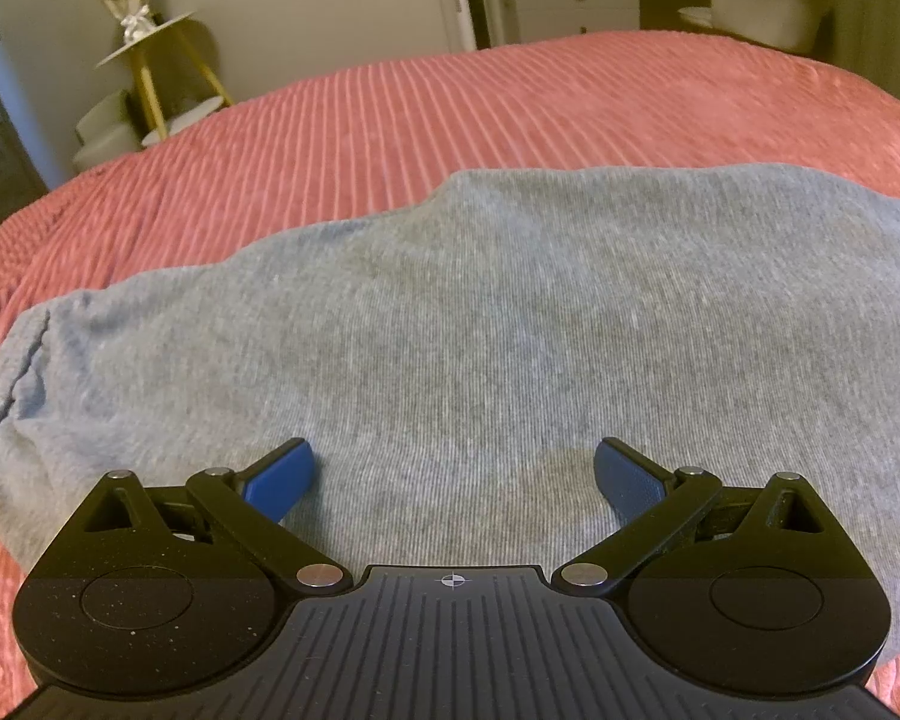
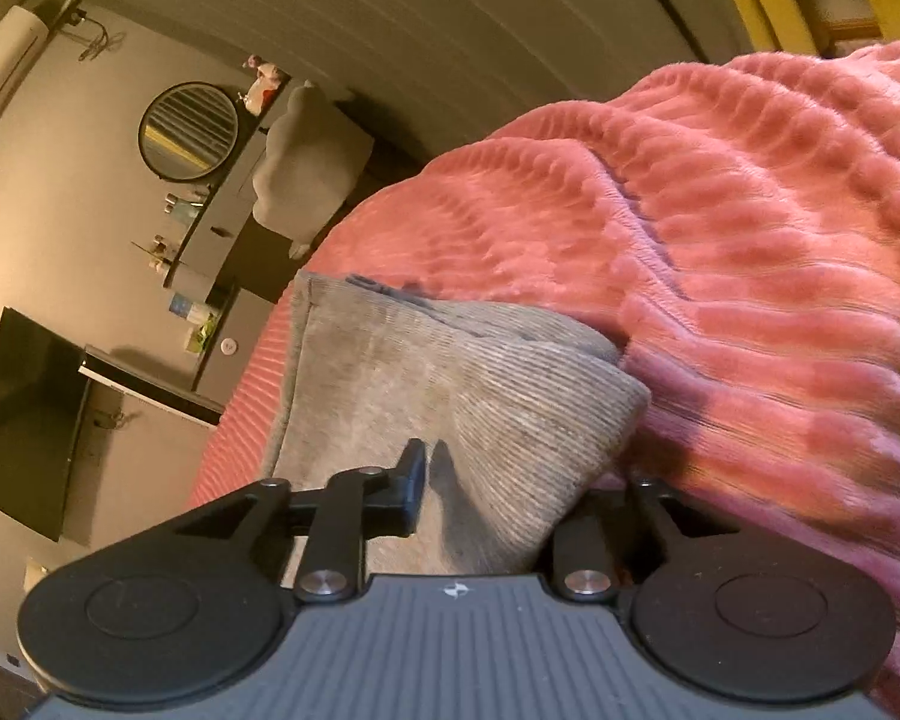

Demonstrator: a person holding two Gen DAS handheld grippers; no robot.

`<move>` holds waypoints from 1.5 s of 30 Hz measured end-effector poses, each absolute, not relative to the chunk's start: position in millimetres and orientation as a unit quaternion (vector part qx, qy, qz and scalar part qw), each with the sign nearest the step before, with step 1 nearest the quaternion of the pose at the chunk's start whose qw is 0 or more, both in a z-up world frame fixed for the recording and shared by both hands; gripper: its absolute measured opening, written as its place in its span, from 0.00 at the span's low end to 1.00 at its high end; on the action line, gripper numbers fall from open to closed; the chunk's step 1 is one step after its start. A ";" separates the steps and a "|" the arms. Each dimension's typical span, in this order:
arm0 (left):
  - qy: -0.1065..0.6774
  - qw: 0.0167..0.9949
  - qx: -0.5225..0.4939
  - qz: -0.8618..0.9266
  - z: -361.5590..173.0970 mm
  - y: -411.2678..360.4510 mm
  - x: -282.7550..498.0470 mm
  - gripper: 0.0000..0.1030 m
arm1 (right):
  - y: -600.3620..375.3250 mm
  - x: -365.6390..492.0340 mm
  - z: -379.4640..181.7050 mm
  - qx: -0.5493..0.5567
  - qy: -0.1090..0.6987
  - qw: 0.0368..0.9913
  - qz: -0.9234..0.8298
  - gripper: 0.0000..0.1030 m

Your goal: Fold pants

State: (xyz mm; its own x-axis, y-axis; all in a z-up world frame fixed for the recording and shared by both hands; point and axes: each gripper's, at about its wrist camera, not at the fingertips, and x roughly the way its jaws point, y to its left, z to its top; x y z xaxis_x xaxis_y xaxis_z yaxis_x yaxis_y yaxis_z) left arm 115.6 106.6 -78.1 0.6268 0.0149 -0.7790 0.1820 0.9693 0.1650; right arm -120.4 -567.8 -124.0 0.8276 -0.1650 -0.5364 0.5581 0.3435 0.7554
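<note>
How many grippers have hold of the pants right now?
1. The right gripper straddles a fold of the grey pants; its far finger is hidden. The left gripper hovers open above them.

Dim warm light, fisheye warping, soft blur

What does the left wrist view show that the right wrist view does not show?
Only the left wrist view shows the left gripper, open above the flat grey pants, and a gold side table. Only the right wrist view shows the right gripper with pants fabric between its fingers, a round mirror and a dark screen. Both show the grey pants and the pink ribbed blanket.
</note>
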 end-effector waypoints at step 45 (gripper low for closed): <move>0.391 0.912 -0.121 0.025 -23.2 206.4 123.3 1.00 | -110.9 64.2 9.7 -0.210 0.433 0.872 0.086 0.09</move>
State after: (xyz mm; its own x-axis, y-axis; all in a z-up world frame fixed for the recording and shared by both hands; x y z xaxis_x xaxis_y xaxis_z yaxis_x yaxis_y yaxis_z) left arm 123.3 206.4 -23.2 0.6923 -0.0503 -0.7198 -0.1398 0.9693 -0.2022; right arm 64.2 -110.9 9.7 0.6099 -0.0319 -0.7918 -0.3313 0.8974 -0.2913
